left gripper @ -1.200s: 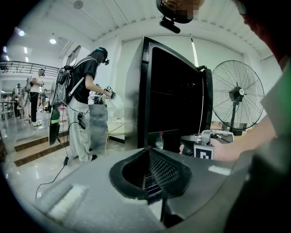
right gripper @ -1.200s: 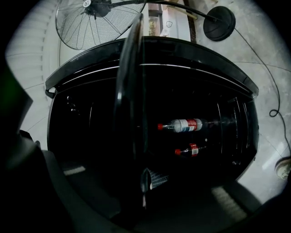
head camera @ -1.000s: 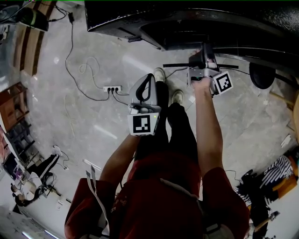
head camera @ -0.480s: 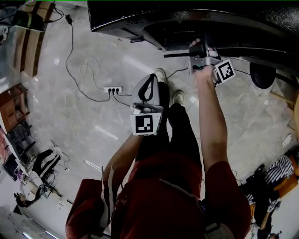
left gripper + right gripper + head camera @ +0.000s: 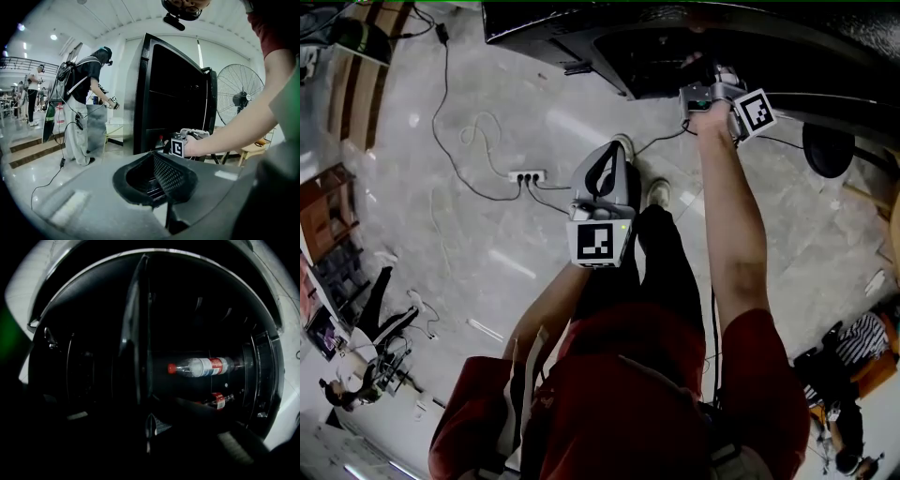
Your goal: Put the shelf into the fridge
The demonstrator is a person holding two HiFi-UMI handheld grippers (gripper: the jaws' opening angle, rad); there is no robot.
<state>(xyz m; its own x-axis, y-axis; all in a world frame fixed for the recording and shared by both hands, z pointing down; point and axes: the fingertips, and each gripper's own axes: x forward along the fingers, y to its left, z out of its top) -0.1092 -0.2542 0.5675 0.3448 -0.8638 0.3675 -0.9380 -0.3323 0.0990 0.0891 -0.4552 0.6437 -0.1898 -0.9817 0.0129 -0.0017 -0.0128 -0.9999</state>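
The right gripper (image 5: 703,77) has pushed further into the tall black fridge (image 5: 572,33). Its jaws pinch the near edge of the thin dark flat shelf (image 5: 140,333), which reaches inside. The shelf looks stiff and light, but wide enough to lever on an edge grip. The left gripper (image 5: 608,157) hangs back, tips together and empty. Black cables (image 5: 450,141) trail over the polished grey concrete floor (image 5: 487,234).

The floor (image 5: 487,234) is grey and shiny, like smooth stone. A white plug strip (image 5: 525,177) lies on it left of the middle in the head view, and a black cord (image 5: 441,103) runs from it to the top left. In the left gripper view the walls (image 5: 123,79) are white. Small round lights (image 5: 54,36) glow at the upper left, wide steps (image 5: 26,146) sit at the left and a big standing fan (image 5: 239,96) is at the right.
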